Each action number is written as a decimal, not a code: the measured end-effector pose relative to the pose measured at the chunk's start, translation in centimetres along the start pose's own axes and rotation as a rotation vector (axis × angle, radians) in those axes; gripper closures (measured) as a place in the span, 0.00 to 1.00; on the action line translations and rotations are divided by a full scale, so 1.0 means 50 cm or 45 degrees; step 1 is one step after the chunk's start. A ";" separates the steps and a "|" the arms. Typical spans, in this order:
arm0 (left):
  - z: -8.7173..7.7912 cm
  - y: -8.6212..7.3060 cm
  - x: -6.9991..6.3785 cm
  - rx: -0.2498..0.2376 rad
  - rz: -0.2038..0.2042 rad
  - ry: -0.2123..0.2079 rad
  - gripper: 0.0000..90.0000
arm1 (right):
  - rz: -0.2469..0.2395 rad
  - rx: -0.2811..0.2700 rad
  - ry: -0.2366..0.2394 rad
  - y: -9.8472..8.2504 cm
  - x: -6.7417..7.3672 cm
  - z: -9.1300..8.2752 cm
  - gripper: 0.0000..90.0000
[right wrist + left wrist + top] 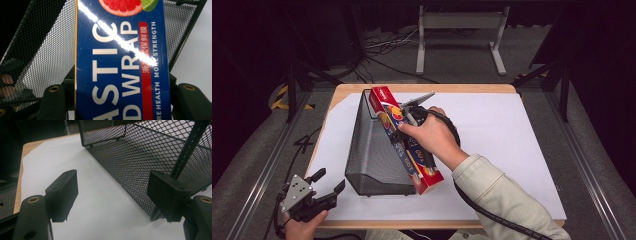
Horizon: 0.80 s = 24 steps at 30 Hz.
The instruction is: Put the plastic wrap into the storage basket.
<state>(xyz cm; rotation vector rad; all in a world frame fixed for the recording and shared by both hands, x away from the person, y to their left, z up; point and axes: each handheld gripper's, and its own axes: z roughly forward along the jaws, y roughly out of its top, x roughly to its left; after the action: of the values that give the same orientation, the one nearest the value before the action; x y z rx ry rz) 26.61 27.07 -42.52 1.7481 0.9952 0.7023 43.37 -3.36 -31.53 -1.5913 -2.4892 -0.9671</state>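
At the desk's near left corner the left claw point(328, 186) hangs released, its jaws apart with nothing between them, just beside the near end of the black mesh basket point(372, 150). Farther in, the right claw point(404, 131) grasps the plastic wrap box point(404, 140) across its width. The box's long axis slants from near right up to far left, leaning on the basket's right rim, so the right hand is the nearer

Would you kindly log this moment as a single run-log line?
right gripper: shut on plastic wrap box | box: tilted against mesh basket | left gripper: open, beside basket
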 end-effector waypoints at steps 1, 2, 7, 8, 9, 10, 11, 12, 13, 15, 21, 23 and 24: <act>0.000 0.000 0.000 0.001 0.005 0.000 0.29 | -0.001 0.002 -0.001 0.000 0.002 0.004 0.44; 0.000 0.000 -0.001 0.002 0.002 -0.003 0.29 | 0.001 0.005 0.002 -0.001 0.003 0.007 0.44; -0.001 0.000 0.000 0.001 0.001 -0.002 0.29 | 0.011 0.021 0.005 -0.001 0.007 0.022 0.44; -0.002 0.000 0.000 0.001 0.001 -0.002 0.29 | 0.012 0.020 -0.001 -0.002 0.008 0.025 0.44; -0.002 0.000 0.000 -0.001 0.001 -0.001 0.29 | 0.012 0.020 -0.005 -0.002 0.008 0.029 0.44; -0.002 0.000 0.000 -0.004 0.000 -0.002 0.29 | 0.018 0.020 -0.005 -0.002 0.009 0.033 0.44; -0.002 0.000 0.000 -0.003 0.000 -0.001 0.29 | 0.020 0.027 -0.013 -0.002 0.010 0.036 0.44; -0.002 0.000 0.000 -0.004 0.000 -0.001 0.29 | 0.023 0.030 -0.014 -0.002 0.010 0.038 0.44; -0.002 0.000 0.000 -0.006 -0.001 -0.001 0.29 | 0.025 0.034 -0.019 -0.003 0.011 0.041 0.44; -0.002 0.000 0.000 -0.005 0.000 0.000 0.29 | 0.028 0.050 -0.024 -0.003 0.013 0.046 0.44; -0.002 0.000 0.000 -0.008 -0.003 -0.003 0.29 | 0.044 0.095 -0.050 -0.002 0.017 0.062 0.44; -0.002 0.000 0.000 -0.006 0.001 -0.002 0.29 | 0.046 0.102 -0.062 -0.001 0.017 0.066 0.44; -0.002 0.000 0.000 -0.006 0.001 -0.002 0.29 | 0.047 0.105 -0.068 -0.001 0.016 0.069 0.44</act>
<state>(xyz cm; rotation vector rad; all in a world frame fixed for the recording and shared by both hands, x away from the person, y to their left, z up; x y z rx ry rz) 26.52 27.15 -42.49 1.7448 0.9912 0.7025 43.95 -0.95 -34.04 -1.6536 -2.4890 -0.8174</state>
